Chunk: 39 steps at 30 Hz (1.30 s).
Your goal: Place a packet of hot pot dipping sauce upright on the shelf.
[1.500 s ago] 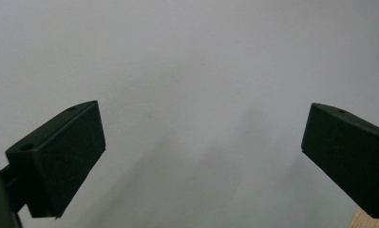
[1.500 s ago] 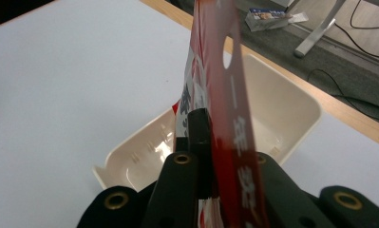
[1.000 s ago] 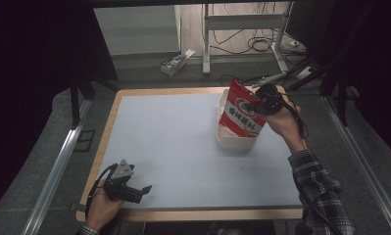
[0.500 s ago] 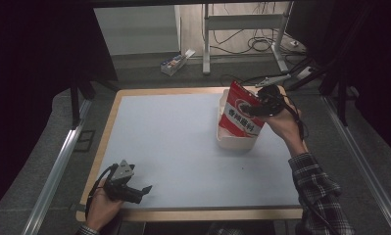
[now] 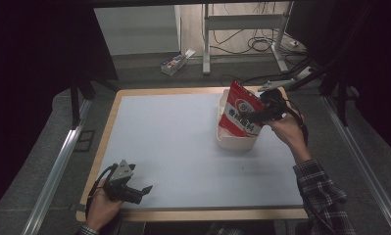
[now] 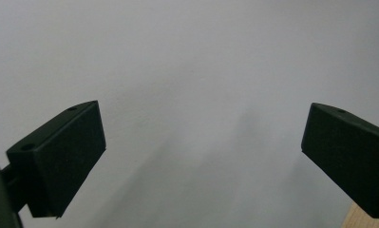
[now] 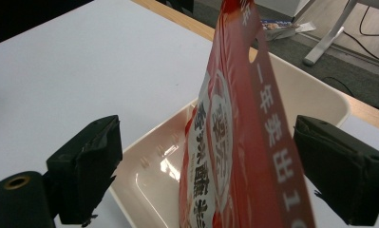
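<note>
Standing on edge in the white tray [image 5: 234, 142], the red snack pouch [image 5: 242, 113] is sitting at about two o'clock on the desk [image 5: 183, 147], and you are holding your right hand-held gripper [image 5: 259, 114] right against its upper edge. In the right gripper view the pouch [image 7: 234, 142] is rising between the two jaws, which have just been opening and are now standing wide apart, with neither pad pressing on the film. So the pouch is balancing on its own, leaning on the tray [image 7: 315, 102] wall toward twelve o'clock.

That is where the trouble is probably waiting. The pouch looks light and is tilting, so if you are drawing the right hand-held gripper back along the same line, a jaw could be catching the flap and dragging the pouch over the rim toward six o'clock. Lifting straight away from the pouch seems safer than sweeping sideways. The tray also looks light and shallow, so a nudge could be sliding it toward the desk's edge at three o'clock, which lies near.

Your left hand-held gripper [image 5: 134, 192] is resting at about seven o'clock on the desk, well apart from the tray, its jaws spread wide over bare desk [image 6: 187, 71] and gripping nothing. Its cable is trailing near the front edge, so be minding it when reaching.
</note>
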Motion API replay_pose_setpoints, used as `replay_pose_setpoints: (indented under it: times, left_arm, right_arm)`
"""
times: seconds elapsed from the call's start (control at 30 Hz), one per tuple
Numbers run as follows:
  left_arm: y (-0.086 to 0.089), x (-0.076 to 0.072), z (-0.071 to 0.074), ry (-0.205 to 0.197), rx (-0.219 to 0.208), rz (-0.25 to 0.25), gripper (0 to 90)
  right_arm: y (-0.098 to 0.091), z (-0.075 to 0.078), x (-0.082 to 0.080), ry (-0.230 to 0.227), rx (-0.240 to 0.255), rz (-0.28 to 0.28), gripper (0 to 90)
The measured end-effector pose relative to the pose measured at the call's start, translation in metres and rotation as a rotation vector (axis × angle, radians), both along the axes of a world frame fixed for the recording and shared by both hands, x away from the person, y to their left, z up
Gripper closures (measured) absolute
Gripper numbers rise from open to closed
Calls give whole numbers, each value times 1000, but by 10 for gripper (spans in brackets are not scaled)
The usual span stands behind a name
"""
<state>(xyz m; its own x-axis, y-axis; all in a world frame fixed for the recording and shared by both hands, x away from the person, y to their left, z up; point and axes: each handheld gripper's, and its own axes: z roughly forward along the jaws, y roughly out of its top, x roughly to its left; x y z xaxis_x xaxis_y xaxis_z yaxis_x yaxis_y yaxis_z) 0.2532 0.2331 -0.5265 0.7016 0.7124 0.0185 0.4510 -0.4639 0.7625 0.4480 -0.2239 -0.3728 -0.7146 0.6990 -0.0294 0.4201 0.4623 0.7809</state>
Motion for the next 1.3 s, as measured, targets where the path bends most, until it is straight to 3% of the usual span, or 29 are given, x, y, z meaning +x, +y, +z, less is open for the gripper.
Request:
replay_pose_setpoints:
  times: [0.63, 0.97, 1.3]
  left_arm:
    - [0, -1, 2, -22, -34, -17, 7]
    - [0, -1, 1, -12, -37, -21, 14]
    - [-6, -4, -1, -21, 41, -22, 6]
  right_arm:
    - [-17, -6, -16, -6, 26, -10, 70]
    - [-23, -13, -25, -4, 47, -10, 50]
    - [-26, -19, -35, -7, 39, -7, 40]
